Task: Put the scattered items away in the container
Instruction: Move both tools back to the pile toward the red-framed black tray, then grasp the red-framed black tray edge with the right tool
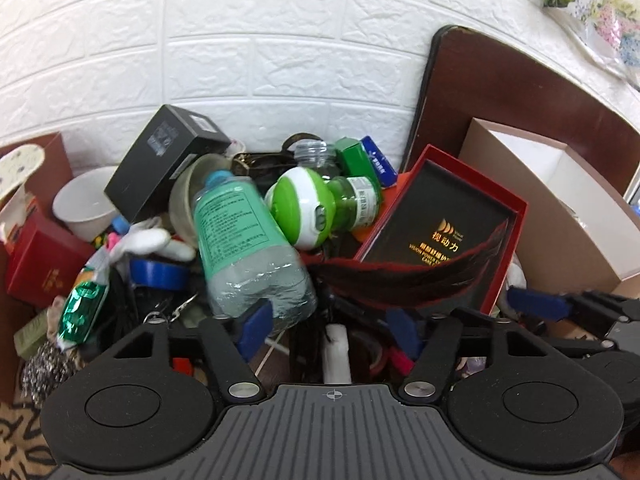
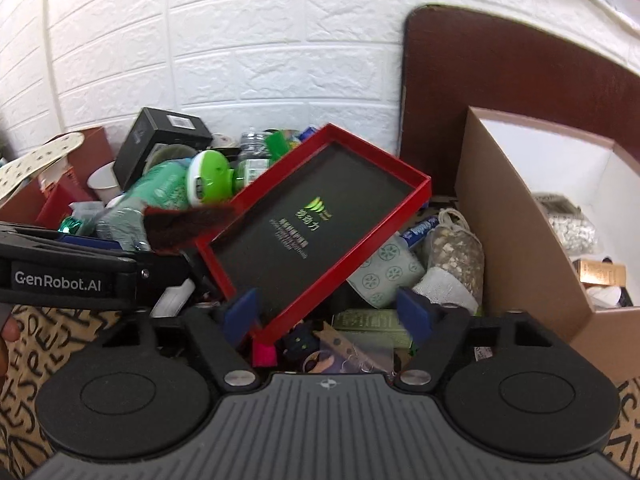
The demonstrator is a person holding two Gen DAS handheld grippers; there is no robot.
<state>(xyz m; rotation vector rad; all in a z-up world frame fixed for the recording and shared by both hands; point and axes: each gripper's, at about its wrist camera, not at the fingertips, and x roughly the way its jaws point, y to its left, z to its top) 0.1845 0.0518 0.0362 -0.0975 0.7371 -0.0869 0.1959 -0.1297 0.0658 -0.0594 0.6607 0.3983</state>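
Observation:
A heap of scattered items lies against the white brick wall. The brown container with white inside walls stands at the right and holds a few things. My left gripper is open; the base of a clear bottle with a green label lies by its left pad, and a dark red fuzzy strip crosses just beyond. My right gripper is open too. The near corner of a red tray with a black inlay sits between its pads, close to the left one. The left gripper's body shows at the left of the right wrist view.
A black box, white cup, small red box, blue tape roll and green-and-white gadget crowd the pile. A dark wooden board leans on the wall behind the container. A mesh pouch of pebbles lies beside the container.

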